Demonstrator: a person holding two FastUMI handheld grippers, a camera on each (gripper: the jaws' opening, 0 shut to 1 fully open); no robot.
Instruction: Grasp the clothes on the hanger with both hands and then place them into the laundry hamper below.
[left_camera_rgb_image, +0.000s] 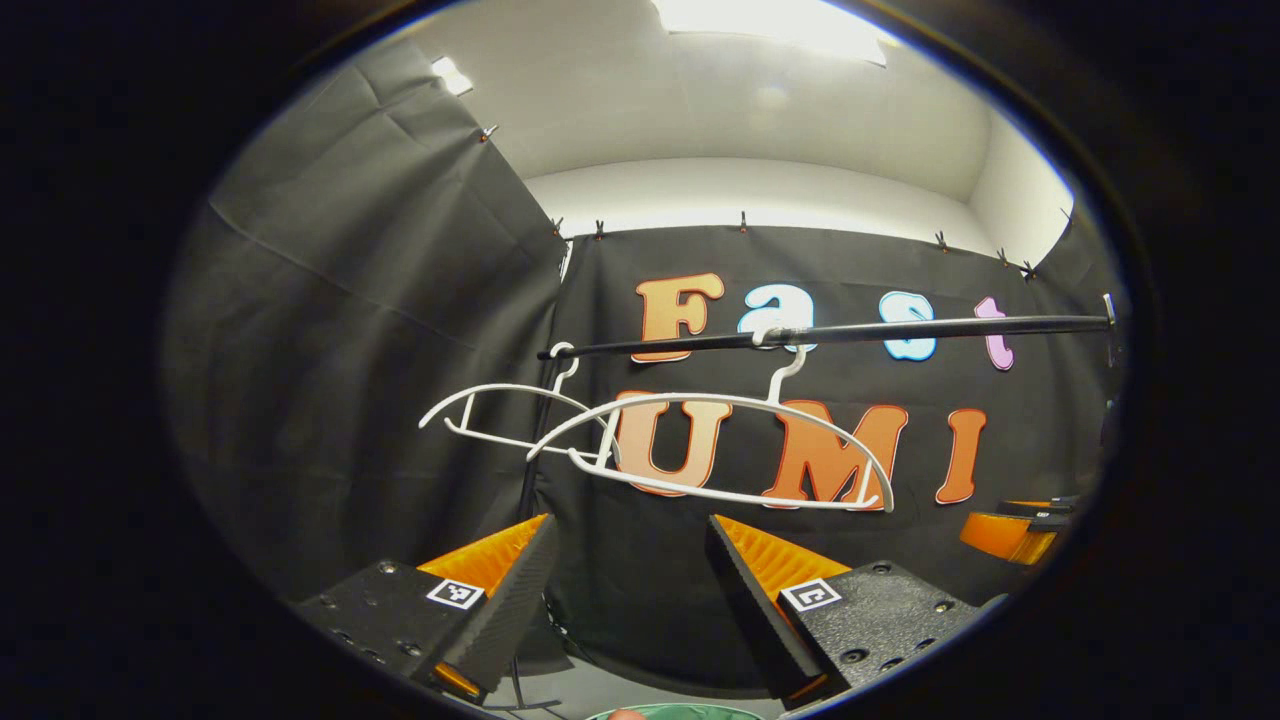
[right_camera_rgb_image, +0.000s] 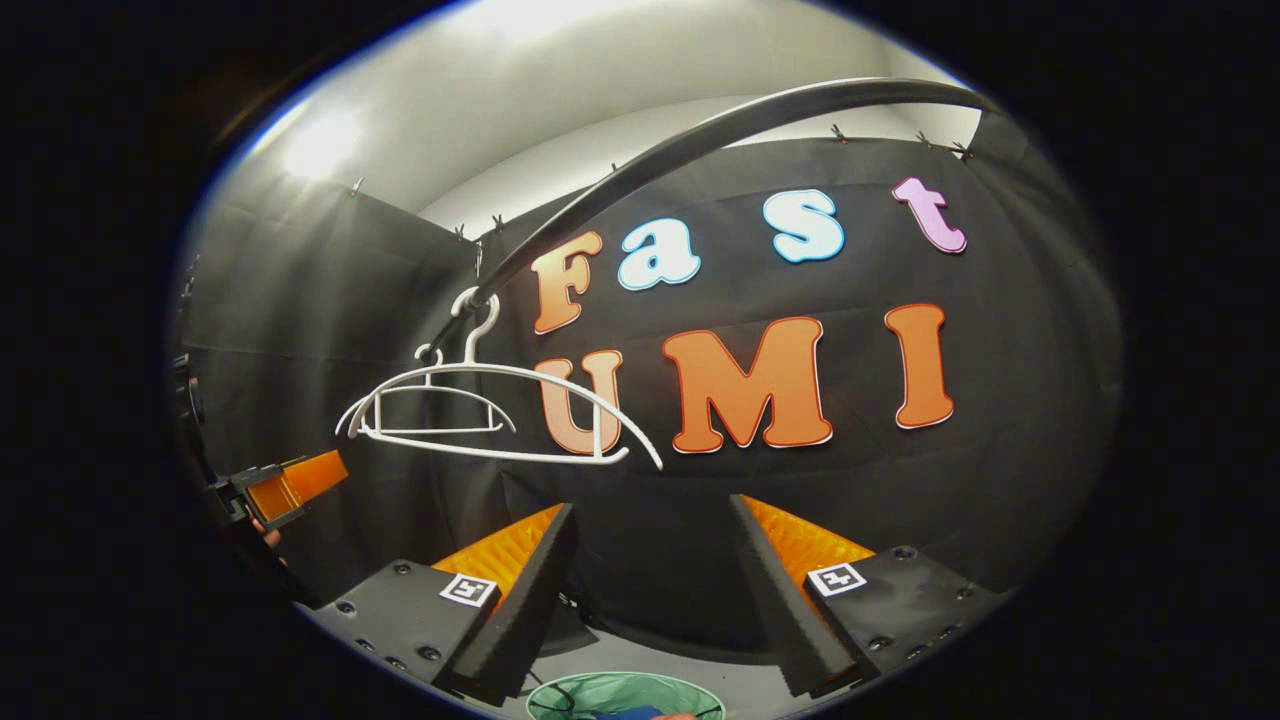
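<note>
Hangers bare on the rail; hamper below both claws.

Hangers: two white ones, a near hanger (left_camera_rgb_image: 720, 450) and a far hanger (left_camera_rgb_image: 500, 415), hang empty from the black rail (left_camera_rgb_image: 900, 330), overlapping in both views. Clothes lie in the green laundry hamper (right_camera_rgb_image: 625, 695), seen at the bottom edge of the right gripper view (a blue piece (right_camera_rgb_image: 625, 713) shows inside; little else can be made out). The left claw (left_camera_rgb_image: 630, 600) is spread wide, holding nothing. The right claw (right_camera_rgb_image: 650, 590) is likewise spread and empty, and it appears again at the right edge of the left gripper view.
</note>
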